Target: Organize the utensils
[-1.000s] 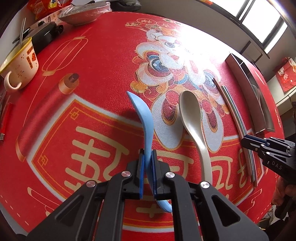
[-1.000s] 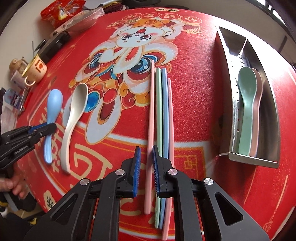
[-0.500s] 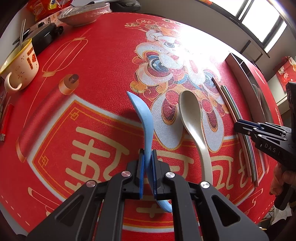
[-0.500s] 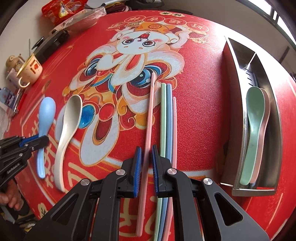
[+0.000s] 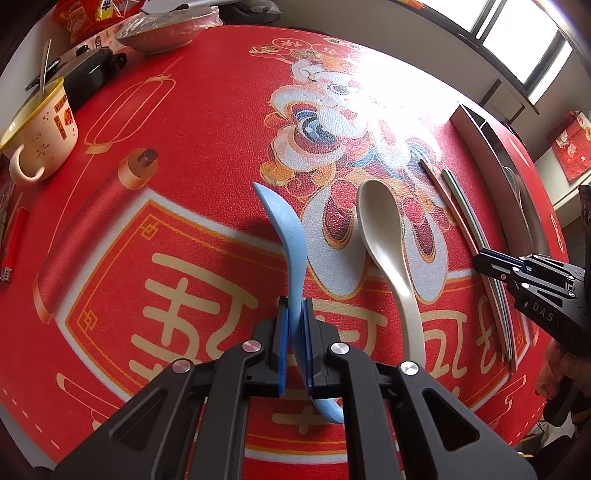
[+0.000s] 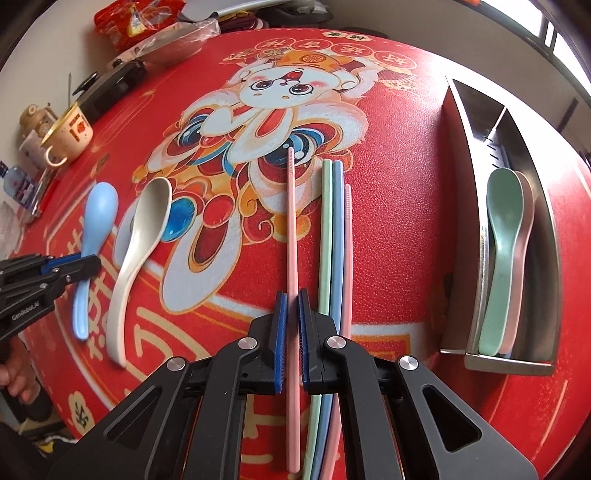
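Note:
My left gripper (image 5: 294,314) is shut on the handle of a light blue spoon (image 5: 286,236), which is tipped on its edge above the red mat; it also shows in the right wrist view (image 6: 96,218). A cream spoon (image 5: 384,236) lies flat just to its right. My right gripper (image 6: 291,306) is closed around a pink chopstick (image 6: 291,229), which is pulled away from a green chopstick (image 6: 324,236), a blue one (image 6: 337,236) and another pink one (image 6: 347,236). A steel utensil tray (image 6: 546,236) at the right holds a green spoon (image 6: 502,236) on a pink spoon (image 6: 529,206).
A cream mug (image 5: 38,133) stands at the far left, with a black case (image 5: 90,75) and a wrapped bowl (image 5: 162,33) behind it. A red lighter (image 5: 13,247) lies at the left edge. Snack packets (image 6: 136,22) are at the back.
My right gripper has moved forward along the chopsticks and lifted the pink one away from the others. My left gripper keeps the blue spoon still.

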Demonstrator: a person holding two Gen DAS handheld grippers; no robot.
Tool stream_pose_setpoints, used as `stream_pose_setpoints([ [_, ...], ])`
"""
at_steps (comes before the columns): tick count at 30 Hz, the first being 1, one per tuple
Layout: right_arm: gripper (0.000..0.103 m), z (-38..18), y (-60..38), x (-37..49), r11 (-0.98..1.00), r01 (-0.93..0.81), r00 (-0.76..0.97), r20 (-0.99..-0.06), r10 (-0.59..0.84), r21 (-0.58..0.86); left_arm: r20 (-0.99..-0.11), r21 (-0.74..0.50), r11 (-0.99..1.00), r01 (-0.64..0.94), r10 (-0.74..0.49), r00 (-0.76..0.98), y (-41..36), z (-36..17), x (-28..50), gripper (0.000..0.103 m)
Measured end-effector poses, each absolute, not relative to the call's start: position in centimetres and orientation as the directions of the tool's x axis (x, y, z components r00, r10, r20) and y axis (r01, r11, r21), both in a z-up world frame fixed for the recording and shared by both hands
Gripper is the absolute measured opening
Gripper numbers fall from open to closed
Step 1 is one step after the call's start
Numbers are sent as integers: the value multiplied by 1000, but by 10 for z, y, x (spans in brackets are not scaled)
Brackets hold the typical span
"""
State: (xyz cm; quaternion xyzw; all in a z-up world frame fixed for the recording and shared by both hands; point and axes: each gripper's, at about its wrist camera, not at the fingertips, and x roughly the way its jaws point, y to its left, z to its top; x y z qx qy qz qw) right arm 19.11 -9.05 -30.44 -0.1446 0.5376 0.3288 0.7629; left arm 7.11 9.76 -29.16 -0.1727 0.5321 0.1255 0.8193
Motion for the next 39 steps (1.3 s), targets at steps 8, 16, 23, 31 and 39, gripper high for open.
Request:
stream_pose_setpoints([
  [8, 6, -297, -112, 189, 753, -585, 155, -870, 469, 301, -916, -137, 914, -383, 30, 399, 96, -292, 72, 8],
  [16, 6, -290, -131, 198, 760, -515, 150, -831, 535, 396, -917, -131, 917, -376, 32, 397, 95, -292, 73, 7],
  [23, 6, -283, -137, 201, 754, -502, 164, -810, 563, 423, -917, -141, 914, -380, 24, 398, 96, -292, 73, 6],
  [31, 6, -279, -141, 204, 755, -497, 172, -804, 569, 428, -913, -191, 898, -397, -15, 407, 104, -290, 71, 6],
  [39, 6, -262, -157, 215, 757, -471, 215, -773, 597, 453, -877, -216, 898, -383, -6, 480, 106, -258, 73, 6],
])
